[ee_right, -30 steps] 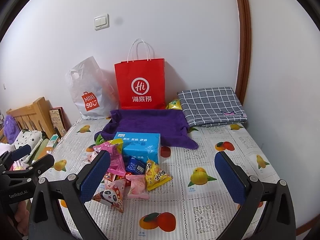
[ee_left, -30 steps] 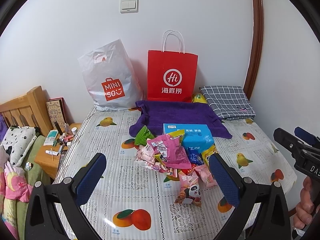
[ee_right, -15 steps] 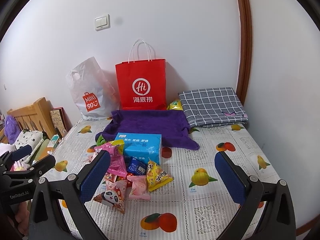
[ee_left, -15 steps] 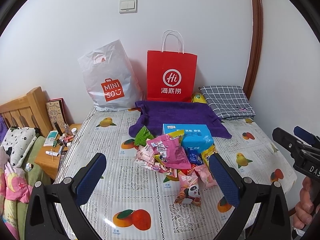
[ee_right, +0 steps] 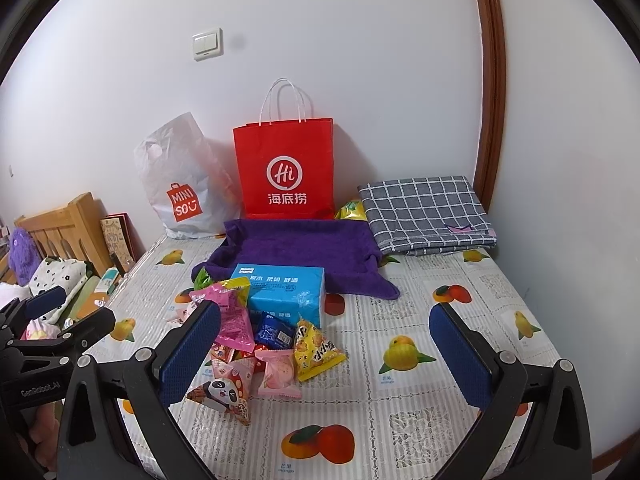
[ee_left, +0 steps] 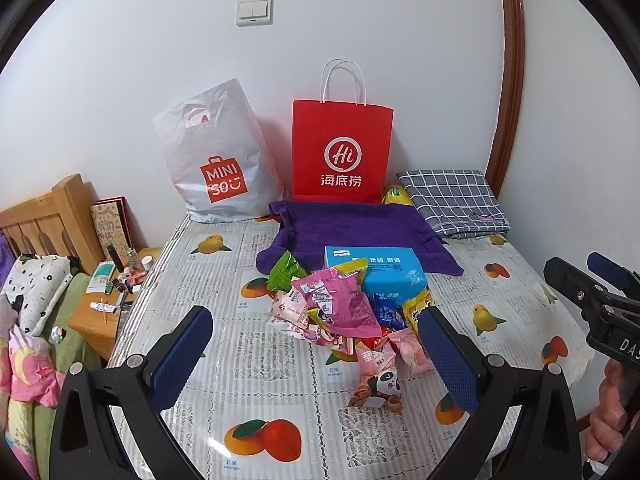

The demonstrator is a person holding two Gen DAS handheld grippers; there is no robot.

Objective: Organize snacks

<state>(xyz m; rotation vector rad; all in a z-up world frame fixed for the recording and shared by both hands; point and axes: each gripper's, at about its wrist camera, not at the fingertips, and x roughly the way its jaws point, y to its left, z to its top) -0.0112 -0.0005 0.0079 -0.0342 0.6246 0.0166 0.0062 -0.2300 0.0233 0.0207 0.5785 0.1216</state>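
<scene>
Fingers: left gripper (ee_left: 316, 356) spread wide, empty; right gripper (ee_right: 324, 352) likewise | Snack pile (ee_left: 344, 316) on table (ee_left: 224, 248): ahead between left fingers, at right gripper's left finger | Nearer: left | Long axis: heap, none clear

Paper, plastic film, cloth and wood in a bedroom corner

The crinkled foil snack packets (ee_right: 256, 344) looked glossy, and the blue cardboard tissue box (ee_right: 286, 294) had a smooth sheen. The fruit-printed table cover (ee_right: 420, 400) seemed slick plastic over lace. The purple towel (ee_right: 296, 256) was plush and matt; the grey checked cloth (ee_right: 424, 212) was flat-woven. The red carrier bag (ee_left: 340, 148) was matt paper, the white shopping bag (ee_left: 216, 156) thin creased plastic. The bed headboard (ee_left: 44, 220) was varnished wood. The gripper fingers (ee_left: 180, 356) were matt black plastic with textured blue pads.
</scene>
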